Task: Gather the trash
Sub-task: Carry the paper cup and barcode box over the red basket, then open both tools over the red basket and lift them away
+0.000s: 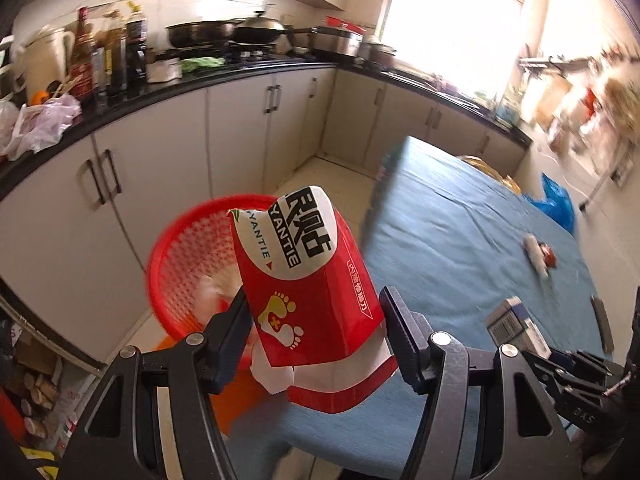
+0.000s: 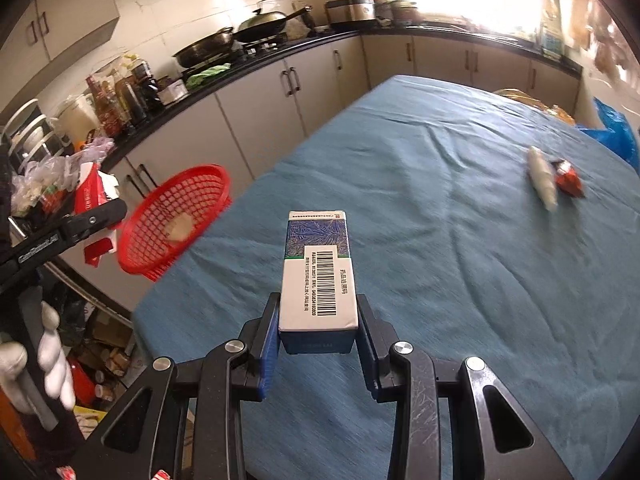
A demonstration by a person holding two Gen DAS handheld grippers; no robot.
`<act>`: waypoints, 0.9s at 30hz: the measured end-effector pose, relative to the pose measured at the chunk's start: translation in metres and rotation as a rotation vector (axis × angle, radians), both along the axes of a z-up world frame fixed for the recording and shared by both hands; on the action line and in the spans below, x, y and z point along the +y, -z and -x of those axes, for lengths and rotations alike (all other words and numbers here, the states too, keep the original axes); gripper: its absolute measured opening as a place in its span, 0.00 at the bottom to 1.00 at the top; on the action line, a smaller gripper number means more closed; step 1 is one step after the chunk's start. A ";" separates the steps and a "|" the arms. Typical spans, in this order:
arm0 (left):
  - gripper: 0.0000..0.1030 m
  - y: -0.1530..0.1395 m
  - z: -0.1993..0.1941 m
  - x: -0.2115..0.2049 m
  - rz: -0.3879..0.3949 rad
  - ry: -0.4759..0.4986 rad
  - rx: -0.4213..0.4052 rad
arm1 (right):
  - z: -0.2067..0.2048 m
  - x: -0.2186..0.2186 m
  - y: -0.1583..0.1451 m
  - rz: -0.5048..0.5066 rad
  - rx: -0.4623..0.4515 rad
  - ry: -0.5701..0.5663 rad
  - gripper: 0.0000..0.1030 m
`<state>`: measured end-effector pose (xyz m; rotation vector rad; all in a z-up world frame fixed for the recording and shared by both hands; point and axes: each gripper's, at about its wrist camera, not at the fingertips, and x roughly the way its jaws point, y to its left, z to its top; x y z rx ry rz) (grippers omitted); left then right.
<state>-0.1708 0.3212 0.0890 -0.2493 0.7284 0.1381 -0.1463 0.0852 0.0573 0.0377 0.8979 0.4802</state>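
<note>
The left claw (image 1: 314, 320) pinches a torn red packet (image 1: 308, 280), held just beside and above the red basket (image 1: 180, 256), on its tabletop side. To drop it well, I judge the claw should carry the packet over the basket's middle before spreading, since thin, creased card may flutter and catch the rim. The right claw (image 2: 318, 334) grips a small box (image 2: 318, 272) above the tabletop (image 2: 440, 240), well apart from the basket (image 2: 176, 220); it should wait its turn. The basket is perforated plastic, round and shallow, with a pale scrap (image 2: 180, 227) inside. The box is stiff, glossy card with a barcode; the tabletop cloth is blue and wrinkled. Farther from the basket lie a white roll (image 2: 542, 182) and a red wrapper (image 2: 568, 179), touching
</note>
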 end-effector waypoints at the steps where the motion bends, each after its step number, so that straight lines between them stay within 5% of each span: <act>1: 0.61 -0.001 -0.003 0.010 -0.004 -0.016 -0.003 | -0.004 0.007 -0.002 -0.011 0.002 -0.014 0.36; 17: 0.70 0.015 -0.060 0.092 0.071 -0.114 0.003 | -0.054 0.154 -0.002 -0.109 -0.003 -0.245 0.38; 19: 0.72 0.016 -0.062 0.097 0.092 -0.111 0.007 | -0.059 0.163 0.006 -0.143 0.022 -0.267 0.41; 21: 0.74 0.018 -0.062 0.101 0.117 -0.101 0.010 | -0.064 0.166 0.014 -0.179 0.064 -0.272 0.53; 27: 0.76 0.024 -0.060 0.103 0.102 -0.104 0.024 | -0.065 0.156 0.021 -0.173 0.088 -0.244 0.54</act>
